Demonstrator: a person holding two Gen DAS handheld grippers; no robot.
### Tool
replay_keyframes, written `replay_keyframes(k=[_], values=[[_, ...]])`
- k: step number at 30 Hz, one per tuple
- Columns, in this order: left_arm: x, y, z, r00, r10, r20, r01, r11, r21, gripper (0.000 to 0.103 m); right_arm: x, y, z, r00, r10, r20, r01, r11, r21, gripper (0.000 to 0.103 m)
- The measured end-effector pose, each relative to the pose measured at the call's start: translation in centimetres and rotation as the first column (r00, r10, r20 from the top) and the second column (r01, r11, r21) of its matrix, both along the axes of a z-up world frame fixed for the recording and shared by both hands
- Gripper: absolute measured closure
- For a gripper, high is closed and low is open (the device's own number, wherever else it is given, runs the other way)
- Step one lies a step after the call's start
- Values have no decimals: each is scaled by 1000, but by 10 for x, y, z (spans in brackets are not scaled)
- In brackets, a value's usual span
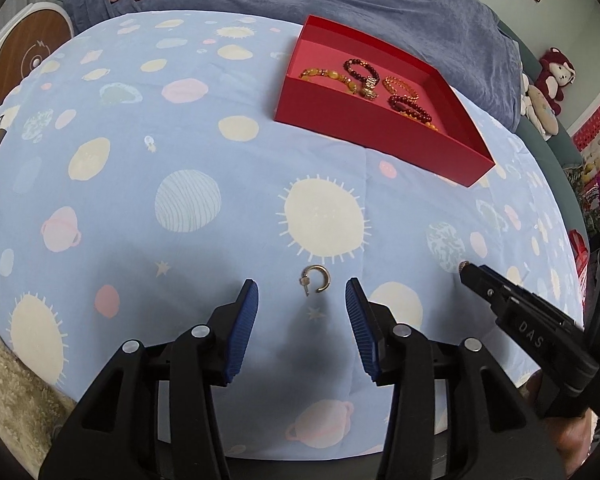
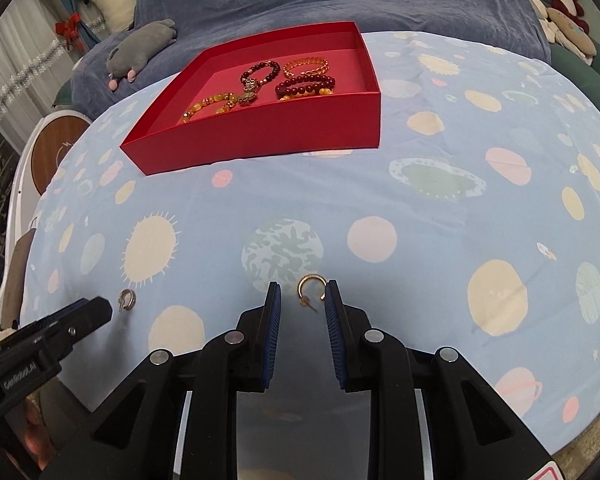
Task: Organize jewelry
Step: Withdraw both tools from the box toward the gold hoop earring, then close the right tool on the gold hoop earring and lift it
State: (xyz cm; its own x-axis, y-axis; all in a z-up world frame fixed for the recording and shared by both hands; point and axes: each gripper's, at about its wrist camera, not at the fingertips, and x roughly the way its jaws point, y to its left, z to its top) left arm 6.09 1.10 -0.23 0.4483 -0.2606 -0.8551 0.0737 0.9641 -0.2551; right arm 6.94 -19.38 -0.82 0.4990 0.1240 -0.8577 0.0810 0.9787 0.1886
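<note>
My right gripper [image 2: 302, 298], jaws narrowed but not yet touching, brackets a gold hoop earring [image 2: 311, 289] on the planet-print sheet [image 2: 420, 220]; my left gripper [image 1: 302, 300], jaws wide, frames its silver-toned twin [image 1: 316, 283]. Pick-up step; next, I judge: pinch, carry to red box [image 2: 260, 136] holding bracelets [image 2: 304, 82]

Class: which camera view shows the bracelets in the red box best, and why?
The right wrist view: the box faces it squarely, so the bracelets spread out clearly. In the left wrist view they appear smaller and partly hidden by the near wall.
</note>
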Motion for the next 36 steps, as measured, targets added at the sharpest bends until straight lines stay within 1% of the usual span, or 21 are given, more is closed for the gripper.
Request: replay_keyframes(k=[8, 12, 17, 20, 22, 27, 29, 30, 36], values=[[1, -4, -7, 1000, -7, -8, 7, 1000, 13, 60, 4, 7, -6, 1000, 6, 3, -6, 1000, -26, 80], [2, -7, -9, 1000, -13, -4, 13, 1000, 19, 60, 4, 7, -6, 1000, 7, 6, -7, 999, -48, 87], [4, -11, -9, 1000, -26, 12, 26, 999, 36, 60, 1, 3, -5, 1000, -9, -2, 9, 1000, -26, 87], [4, -13, -10, 999, -29, 21, 28, 998, 48, 65, -6, 3, -5, 1000, -15, -7, 14, 1000, -12, 87], [5, -15, -11, 999, -34, 25, 33, 998, 52, 72, -11, 3, -5, 1000, -18, -10, 18, 1000, -2, 87], [5, -21, -11, 998, -50, 36, 48, 996, 76, 76, -21, 4, -5, 1000, -18, -15, 18, 1000, 14, 87], [6, -23, -12, 998, -58, 39, 54, 995, 88, 80, -23, 4, -4, 1000, -16, -15, 16, 1000, 17, 87], [6, -24, -12, 997, -59, 40, 55, 994, 92, 84, -24, 5, -4, 1000, -15, -16, 15, 1000, 18, 87], [7, -25, -13, 997, -66, 40, 62, 993, 101, 86, -28, 6, -3, 1000, -10, -18, 10, 1000, 21, 87]])
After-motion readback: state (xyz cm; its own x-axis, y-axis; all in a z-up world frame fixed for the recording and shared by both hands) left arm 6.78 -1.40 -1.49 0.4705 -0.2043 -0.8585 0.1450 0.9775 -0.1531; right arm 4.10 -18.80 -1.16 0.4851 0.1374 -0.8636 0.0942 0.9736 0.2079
